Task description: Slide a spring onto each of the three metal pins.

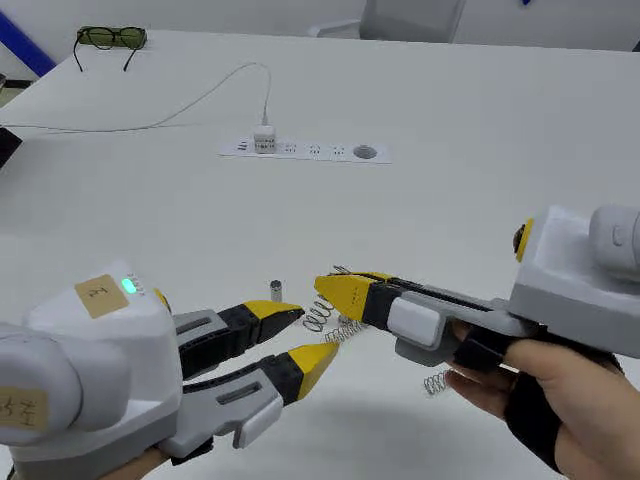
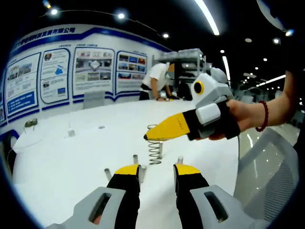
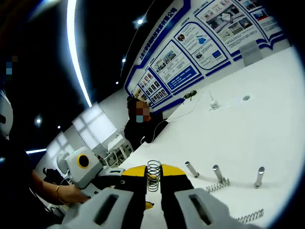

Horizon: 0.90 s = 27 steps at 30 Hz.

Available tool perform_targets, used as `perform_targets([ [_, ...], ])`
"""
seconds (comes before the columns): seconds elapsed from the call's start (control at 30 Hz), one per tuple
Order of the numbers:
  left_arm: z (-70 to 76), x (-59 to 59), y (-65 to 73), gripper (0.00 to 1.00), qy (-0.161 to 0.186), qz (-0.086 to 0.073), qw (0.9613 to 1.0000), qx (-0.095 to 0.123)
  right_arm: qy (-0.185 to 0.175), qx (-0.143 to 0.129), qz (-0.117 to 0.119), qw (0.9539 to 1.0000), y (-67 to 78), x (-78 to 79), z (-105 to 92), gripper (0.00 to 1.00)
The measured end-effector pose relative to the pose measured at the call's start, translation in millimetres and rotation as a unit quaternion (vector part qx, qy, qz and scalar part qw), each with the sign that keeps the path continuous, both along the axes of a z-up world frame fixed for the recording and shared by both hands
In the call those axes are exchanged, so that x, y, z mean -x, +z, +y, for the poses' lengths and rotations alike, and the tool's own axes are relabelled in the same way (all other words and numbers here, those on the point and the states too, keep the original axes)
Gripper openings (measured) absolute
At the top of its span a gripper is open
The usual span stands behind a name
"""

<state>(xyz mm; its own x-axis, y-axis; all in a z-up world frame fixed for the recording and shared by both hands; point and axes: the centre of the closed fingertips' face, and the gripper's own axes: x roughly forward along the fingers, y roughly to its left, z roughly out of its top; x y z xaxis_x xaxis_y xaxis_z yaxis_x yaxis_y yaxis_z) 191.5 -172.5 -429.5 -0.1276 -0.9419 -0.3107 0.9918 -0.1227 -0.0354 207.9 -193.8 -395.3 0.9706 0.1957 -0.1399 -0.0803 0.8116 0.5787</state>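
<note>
The spring (image 3: 153,175) stands upright, pinched between the closed fingers of the right gripper (image 3: 153,171), coils showing above and below the yellow tips. It is held left of the three pins (image 3: 218,172), which stand upright in a row on the white counter (image 1: 450,200), all bare. A second spring (image 3: 218,185) lies flat by the foot of the middle pin, and a third spring (image 3: 250,217) lies nearer, toward the right.

The right gripper reaches in from the right, roughly level and pointing left, held by the right hand (image 1: 560,400), which has a dark strap across it. The left gripper (image 2: 157,171) comes from the near left and points right toward the other one, its fingers spread apart and holding nothing.

In the head view the two sets of tips crowd the work spot and cover part of the pins. In the left gripper view the held spring's lower end hangs close to the counter, and I cannot tell whether it touches.

Farther off lie a power strip (image 1: 305,150) with a white plug (image 1: 264,140) and cable, and glasses (image 1: 110,38) at the far left.
</note>
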Motion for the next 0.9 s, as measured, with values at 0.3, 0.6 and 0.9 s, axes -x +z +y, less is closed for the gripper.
perform_targets([
  [0.3,8.8,-7.8,-13.0,0.46,0.025,-0.009,0.9993,-0.025,-0.003,0.039,-0.008,0.9992,1.7,-14.8,-8.7,0.11],
  [0.6,12.7,-15.0,-20.2,0.59,0.046,-0.006,0.9985,-0.030,-0.013,0.084,-0.013,0.9963,-0.6,-35.3,-16.1,0.11],
  [0.9,14.4,-15.3,-28.0,0.70,0.046,-0.015,0.9978,-0.045,-0.018,0.123,-0.010,0.9922,-9.7,-52.5,-18.7,0.11],
])
